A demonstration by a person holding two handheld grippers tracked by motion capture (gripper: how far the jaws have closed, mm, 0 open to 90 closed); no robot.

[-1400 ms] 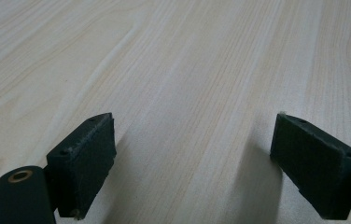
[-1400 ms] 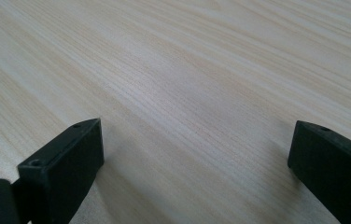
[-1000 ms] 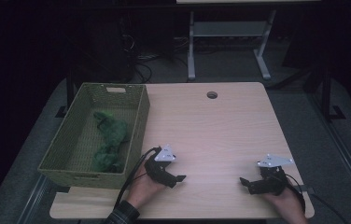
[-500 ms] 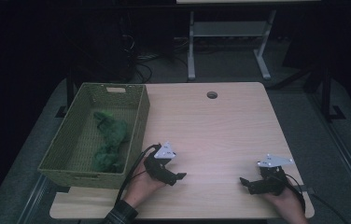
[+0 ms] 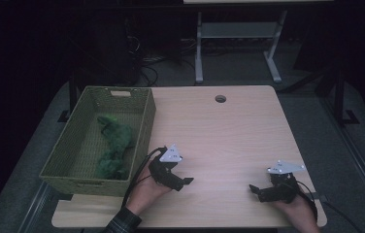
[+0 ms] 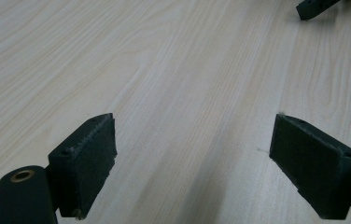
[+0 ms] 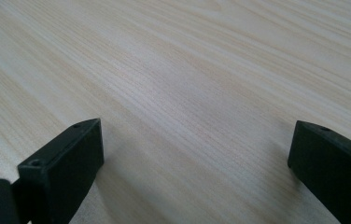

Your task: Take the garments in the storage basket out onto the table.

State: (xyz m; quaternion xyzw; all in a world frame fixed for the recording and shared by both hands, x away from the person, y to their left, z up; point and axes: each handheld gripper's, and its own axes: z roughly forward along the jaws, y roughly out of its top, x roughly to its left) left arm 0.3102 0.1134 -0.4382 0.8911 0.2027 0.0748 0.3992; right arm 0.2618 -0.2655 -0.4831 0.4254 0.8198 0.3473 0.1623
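Note:
Both grippers rest low on the light wooden table (image 5: 219, 136) near its front edge. My left gripper (image 5: 184, 183) lies beside the basket, held by a hand, and points right. In the left gripper view my left gripper (image 6: 192, 156) stands open, jaws wide apart over bare wood. My right gripper (image 5: 254, 189) sits at the front right and points left. In the right gripper view my right gripper (image 7: 197, 158) is open with nothing between its jaws. A jaw tip of the right gripper (image 6: 314, 8) shows at the top of the left gripper view.
A green woven basket (image 5: 144, 127) stands on the table's left side with a crumpled green cloth (image 5: 115, 145) inside. A round cable hole (image 5: 220, 99) sits near the far edge. A metal stand (image 5: 236, 43) rises behind the table.

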